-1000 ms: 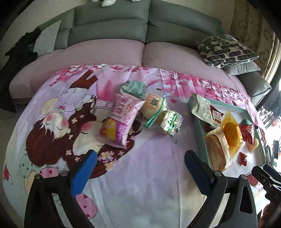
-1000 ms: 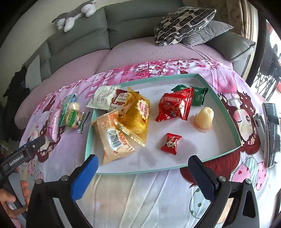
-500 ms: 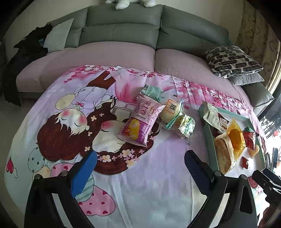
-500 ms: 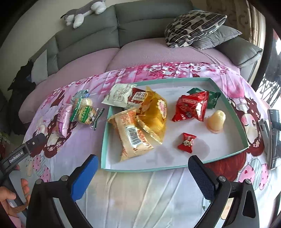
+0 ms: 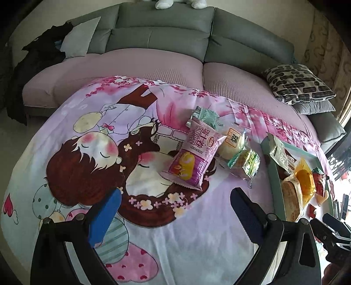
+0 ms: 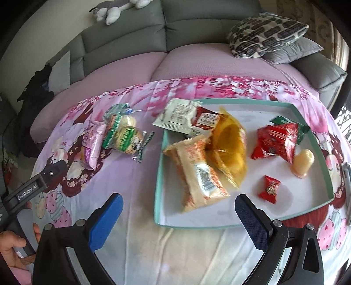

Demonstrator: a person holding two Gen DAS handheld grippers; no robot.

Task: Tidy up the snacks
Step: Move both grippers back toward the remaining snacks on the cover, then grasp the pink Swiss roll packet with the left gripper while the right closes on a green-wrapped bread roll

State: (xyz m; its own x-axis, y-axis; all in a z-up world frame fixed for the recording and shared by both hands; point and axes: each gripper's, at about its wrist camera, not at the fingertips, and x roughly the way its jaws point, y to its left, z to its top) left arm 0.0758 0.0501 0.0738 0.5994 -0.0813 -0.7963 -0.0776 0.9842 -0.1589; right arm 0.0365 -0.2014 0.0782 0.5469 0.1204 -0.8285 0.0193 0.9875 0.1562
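Note:
A teal-rimmed white tray [image 6: 316,203] lies on the cartoon cloth and holds several snack packs: an orange bread pack [image 6: 197,173], a yellow bag [image 6: 230,144], a red pack [image 6: 276,140], a small red candy [image 6: 270,189] and a jelly cup [image 6: 303,163]. Left of the tray on the cloth lie a pink pack [image 5: 197,157], a green-wrapped cake [image 5: 248,164], a bun [image 5: 232,140] and a green pack [image 5: 205,116]. My left gripper [image 5: 173,210] is open, short of the pink pack. My right gripper [image 6: 178,213] is open above the tray's near left corner.
A grey and pink sofa [image 5: 166,43] curves behind the table, with a patterned cushion [image 5: 298,85] at the right and dark clothing [image 5: 37,59] at the left. A plush toy [image 6: 116,8] lies on the sofa back. A hand [image 6: 13,245] holds the left gripper's handle.
Both grippers have drawn back and shifted left. The loose snacks now sit right of centre in the left view, and the tray has slid rightward in the right view. Both stay open.

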